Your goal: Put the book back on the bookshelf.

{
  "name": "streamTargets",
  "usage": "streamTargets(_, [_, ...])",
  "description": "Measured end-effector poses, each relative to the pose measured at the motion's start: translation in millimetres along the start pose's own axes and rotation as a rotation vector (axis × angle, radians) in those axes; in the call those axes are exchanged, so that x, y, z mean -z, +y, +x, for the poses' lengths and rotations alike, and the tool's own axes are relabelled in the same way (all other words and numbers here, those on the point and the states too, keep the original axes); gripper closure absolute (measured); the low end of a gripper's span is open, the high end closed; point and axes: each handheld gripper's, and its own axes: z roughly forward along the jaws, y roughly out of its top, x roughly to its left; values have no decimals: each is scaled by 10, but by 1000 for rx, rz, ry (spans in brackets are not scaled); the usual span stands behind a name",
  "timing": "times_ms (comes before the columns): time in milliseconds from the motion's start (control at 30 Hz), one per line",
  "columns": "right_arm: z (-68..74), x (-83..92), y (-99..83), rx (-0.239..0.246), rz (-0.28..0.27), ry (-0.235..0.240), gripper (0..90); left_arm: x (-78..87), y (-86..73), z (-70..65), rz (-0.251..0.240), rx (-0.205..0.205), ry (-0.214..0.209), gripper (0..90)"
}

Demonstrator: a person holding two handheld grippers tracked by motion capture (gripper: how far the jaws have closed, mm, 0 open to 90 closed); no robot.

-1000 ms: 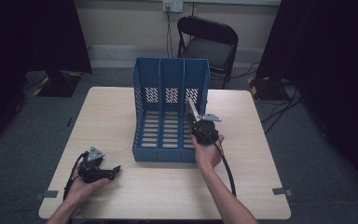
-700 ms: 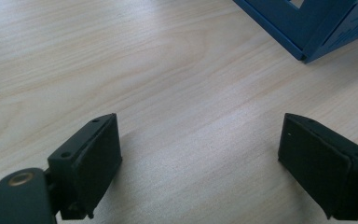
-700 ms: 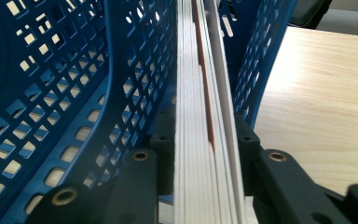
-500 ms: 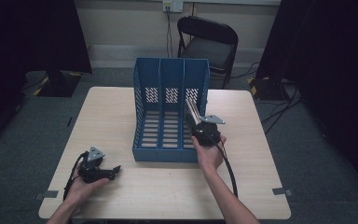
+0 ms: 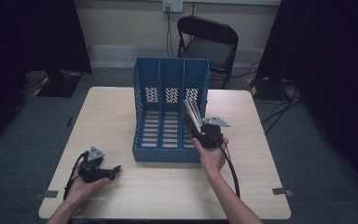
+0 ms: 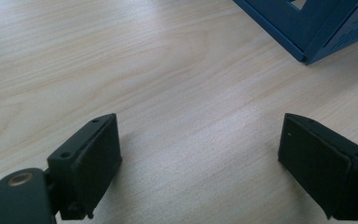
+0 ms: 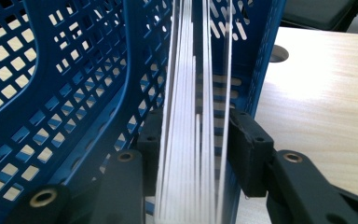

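A blue three-slot file holder (image 5: 170,116) stands in the middle of the wooden table. A stack of white sheets (image 5: 193,112) leans in its right slot. My right gripper (image 5: 194,129) reaches into that slot from the front. In the right gripper view the sheets (image 7: 191,93) stand fanned between the jaws of my right gripper (image 7: 198,144), which have just been opening. The left pad lies against the stack and the right pad (image 7: 247,149) stands slightly off it. My left gripper (image 5: 115,171) rests open on the table at the front left, with nothing between its jaws (image 6: 200,163).
The holder's front corner (image 6: 307,28) lies ahead and to the right of the left gripper. A black folding chair (image 5: 207,44) stands behind the table. A round cable hole (image 7: 278,53) sits in the tabletop right of the holder.
The white sheets in the right slot look slightly more fanned out. The right hand has barely shifted. The left hand has kept still.
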Motion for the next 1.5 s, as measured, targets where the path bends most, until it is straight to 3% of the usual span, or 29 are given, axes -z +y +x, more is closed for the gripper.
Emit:
streamTargets(400, [-1,-9,3,14,2,26,564,-3,5,2,1,-1,1,123])
streamTargets(633, [-35,-54,3,-4,11,31,623,-10,9,0,1,2,2,123])
streamTargets(767, [-23,-90,18,-22,15,5,666,-10,10,0,1,2,2,123])
streamTargets(900, [17,-105,18,-33,1,-73,749,-10,10,0,1,2,2,123])
streamTargets(1067, [117,-121,1,-25,-23,-145,760,-9,10,0,1,0,3,123])
streamTargets(1167, [115,-120,-8,-64,-36,-183,761,-9,10,-1,1,1,2,123])
streamTargets(1267, [167,-112,21,-53,-29,-247,761,-9,10,0,1,0,3,123])
streamTargets(1300, [176,-106,26,-71,-35,-265,761,-9,10,-1,1,1,2,124])
streamTargets(1500, [167,-121,39,-121,-54,-324,761,-9,10,0,1,0,4,124])
